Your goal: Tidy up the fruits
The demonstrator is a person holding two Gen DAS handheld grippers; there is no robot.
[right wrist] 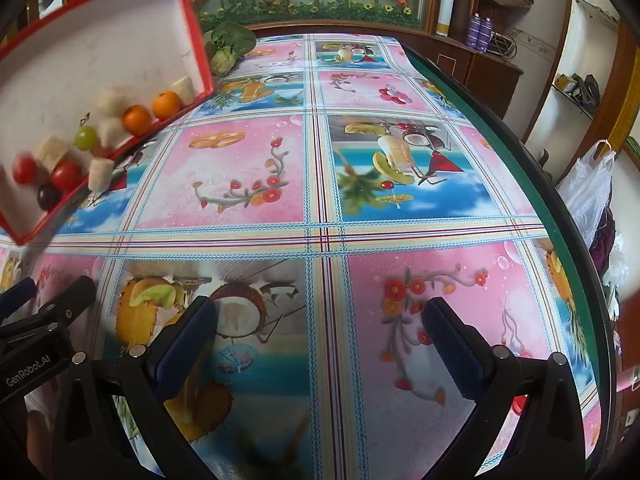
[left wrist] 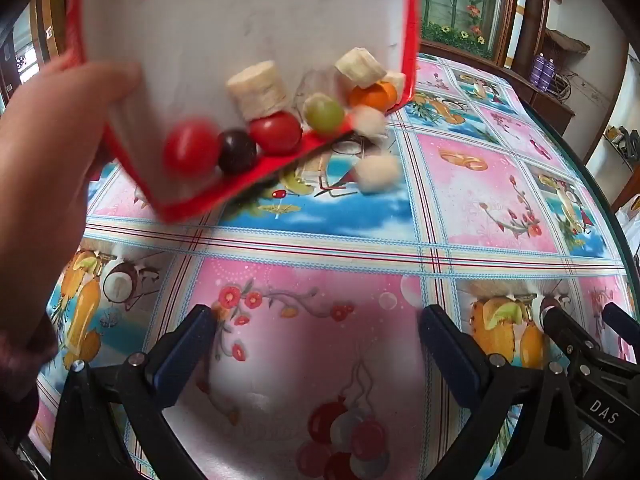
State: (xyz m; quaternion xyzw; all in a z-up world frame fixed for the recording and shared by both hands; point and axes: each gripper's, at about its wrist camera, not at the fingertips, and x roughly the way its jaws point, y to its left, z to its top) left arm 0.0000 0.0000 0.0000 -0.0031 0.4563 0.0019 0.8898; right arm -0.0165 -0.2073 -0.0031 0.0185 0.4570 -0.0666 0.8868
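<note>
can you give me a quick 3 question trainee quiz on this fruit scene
1. True or false: the red-rimmed tray lies flat on the table.
2. Multiple choice: what holds the tray? A) the left gripper B) the right gripper C) a bare hand
3. Fill in: the dark round fruit sits between two ____ tomatoes.

Key:
1. False. It is tilted in the air, and the fruit has gathered at its low edge, with banana pieces tumbling off.
2. C. Both grippers have their fingers apart and hold nothing.
3. Red.
</note>
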